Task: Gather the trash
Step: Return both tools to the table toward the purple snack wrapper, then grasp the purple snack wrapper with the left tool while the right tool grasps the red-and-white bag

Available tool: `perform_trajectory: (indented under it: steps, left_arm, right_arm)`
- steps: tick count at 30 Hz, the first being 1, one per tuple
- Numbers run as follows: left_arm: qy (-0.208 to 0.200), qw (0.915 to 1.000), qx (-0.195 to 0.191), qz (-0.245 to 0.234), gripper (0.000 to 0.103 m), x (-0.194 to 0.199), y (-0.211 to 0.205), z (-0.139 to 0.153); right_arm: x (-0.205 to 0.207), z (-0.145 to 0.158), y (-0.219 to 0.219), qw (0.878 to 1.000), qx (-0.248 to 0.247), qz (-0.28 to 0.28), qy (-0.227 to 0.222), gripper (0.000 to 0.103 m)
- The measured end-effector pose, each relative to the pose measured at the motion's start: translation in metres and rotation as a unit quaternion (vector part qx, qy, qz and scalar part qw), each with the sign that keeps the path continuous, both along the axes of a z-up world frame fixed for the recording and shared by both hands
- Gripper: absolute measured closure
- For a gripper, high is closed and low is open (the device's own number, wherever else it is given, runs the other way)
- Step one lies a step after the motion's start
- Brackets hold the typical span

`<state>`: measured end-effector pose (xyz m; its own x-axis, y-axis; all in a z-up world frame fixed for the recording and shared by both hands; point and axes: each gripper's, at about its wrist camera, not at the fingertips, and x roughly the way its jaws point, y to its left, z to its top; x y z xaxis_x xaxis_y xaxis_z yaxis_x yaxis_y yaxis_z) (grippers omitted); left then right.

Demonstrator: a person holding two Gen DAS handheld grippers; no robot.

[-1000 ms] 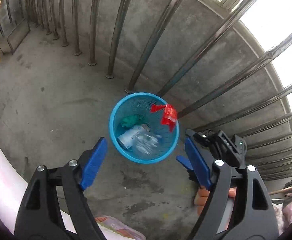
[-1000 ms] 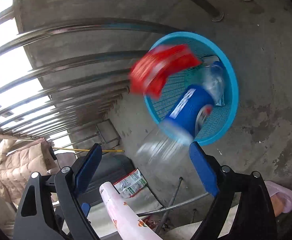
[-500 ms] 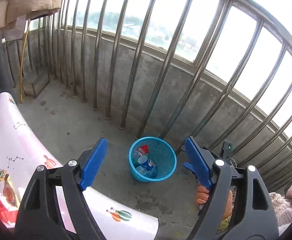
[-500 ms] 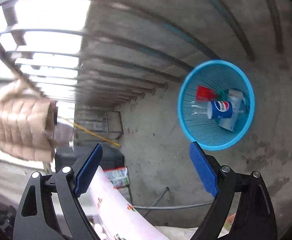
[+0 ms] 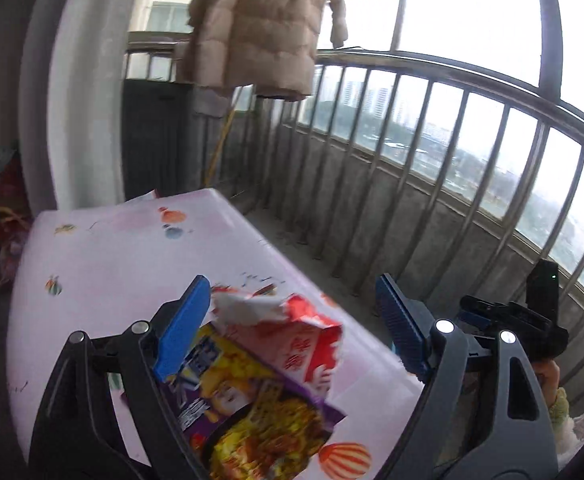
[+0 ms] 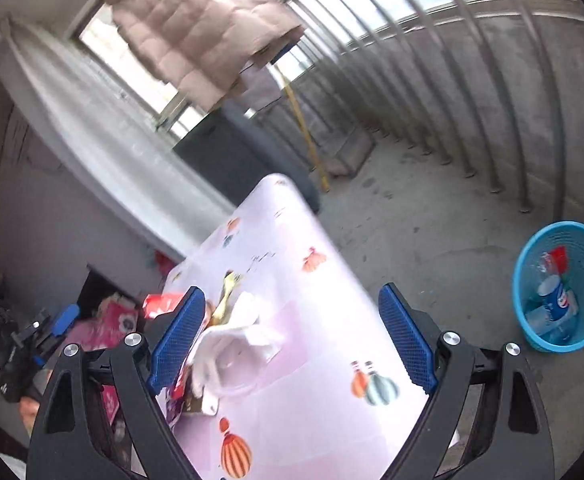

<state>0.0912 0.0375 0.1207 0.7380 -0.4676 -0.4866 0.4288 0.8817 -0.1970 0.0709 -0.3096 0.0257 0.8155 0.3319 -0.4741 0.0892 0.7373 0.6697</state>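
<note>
**Two open tongs over a littered counter on a balcony**

We are holding a pair of tongs in each hand above a counter [image 5: 132, 264] covered in a pale pink cloth printed with small balloons. The scene is slightly blurred.

Our left tongs [image 5: 292, 320] are opening wider, and nothing is gripped between their blue pads. Just below them, wrappers are lying on the counter: a torn red and white wrapper [image 5: 292, 332] resting partly on top of a purple and yellow snack packet [image 5: 260, 412]. The left pad is overlapping the edge of this pile in the picture; we cannot tell whether it is touching.

Our right tongs [image 6: 292, 340] are standing wide apart and are gripping nothing. Beneath them, toward the left pad, a crumpled white tissue [image 6: 236, 344] is lying on the counter, with a clear plastic lid [image 6: 236, 376] just beside it.

Well apart from the counter, a blue mesh bin [image 6: 532, 320] is standing on the concrete floor [image 6: 432, 220] near the metal railing [image 6: 492, 100]. Inside it we are seeing a blue drink can [image 6: 558, 300], a clear bottle and a red scrap.

A beige padded coat [image 5: 264, 28] is hanging above the railing.
</note>
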Motion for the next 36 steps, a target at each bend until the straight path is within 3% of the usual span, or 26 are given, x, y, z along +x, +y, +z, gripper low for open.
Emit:
perform_trajectory:
  steps: [7,13,18,25,29,33,36]
  left_arm:
    - [0.063,0.9946,-0.026,0.079,0.024,-0.001,0.08,-0.048]
    - [0.109,0.988,-0.059,0.092,0.026,-0.012,0.094,-0.087]
    - [0.183,0.9745,-0.091,0.093,0.036,-0.007,0.106,-0.118]
    - [0.27,0.9469,-0.157,0.075,0.047,-0.006,0.121,-0.166]
    - [0.287,0.9382,-0.179,0.073,0.048,-0.001,0.127,-0.177]
    - [0.299,0.9327,-0.19,0.07,0.048,0.006,0.127,-0.182]
    - [0.311,0.9232,-0.213,0.074,0.048,0.008,0.129,-0.19]
  right_arm:
    - [0.031,0.024,0.096,0.989,-0.017,0.15,0.004,0.017]
    - [0.029,0.041,0.151,0.975,-0.051,0.217,0.0,0.029]
    - [0.041,0.049,0.187,0.966,-0.096,0.242,0.004,0.041]
    - [0.067,0.027,0.233,0.948,-0.196,0.239,0.074,0.064]
    - [0.074,0.007,0.23,0.946,-0.19,0.238,0.113,0.082]
    - [0.076,-0.004,0.224,0.948,-0.17,0.237,0.13,0.088]
    - [0.077,-0.015,0.222,0.948,-0.156,0.238,0.141,0.09]
